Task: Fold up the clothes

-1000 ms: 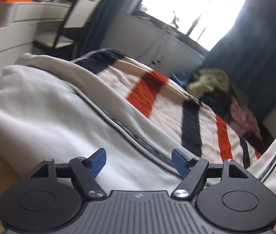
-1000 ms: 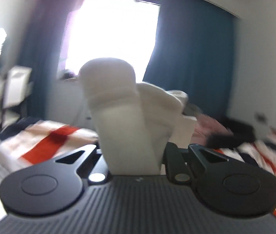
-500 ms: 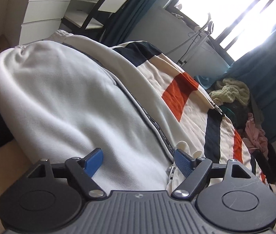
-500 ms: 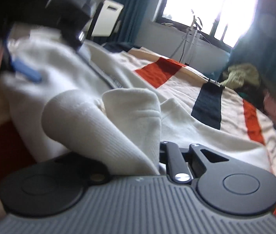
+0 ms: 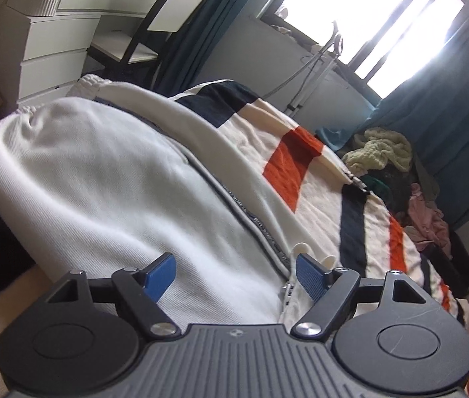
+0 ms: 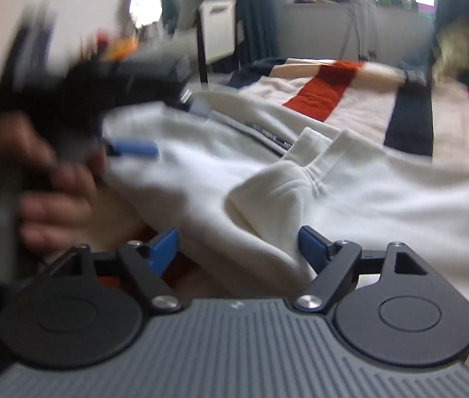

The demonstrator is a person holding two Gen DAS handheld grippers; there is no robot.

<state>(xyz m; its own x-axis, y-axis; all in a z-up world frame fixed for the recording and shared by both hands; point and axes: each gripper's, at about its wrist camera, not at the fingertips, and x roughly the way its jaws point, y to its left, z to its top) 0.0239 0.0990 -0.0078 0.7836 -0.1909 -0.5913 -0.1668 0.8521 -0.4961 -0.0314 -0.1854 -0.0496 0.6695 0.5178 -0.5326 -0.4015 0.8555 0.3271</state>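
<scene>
Both grippers stand with blue pads apart. The right gripper is opening its jaws; a white sleeve lies between the pads, its ribbed cuff just beyond, no pad pressing it. The left gripper hovers wide over the white sweatshirt, gripping nothing; in the right wrist view its body and the hand holding it are smeared by blur at the left. Spread across the striped blanket, the garment shows a dark printed band running along it. Farther off, a heap of clothes sits under the curtains, its pieces hard to separate; the window is blown out white.
</scene>
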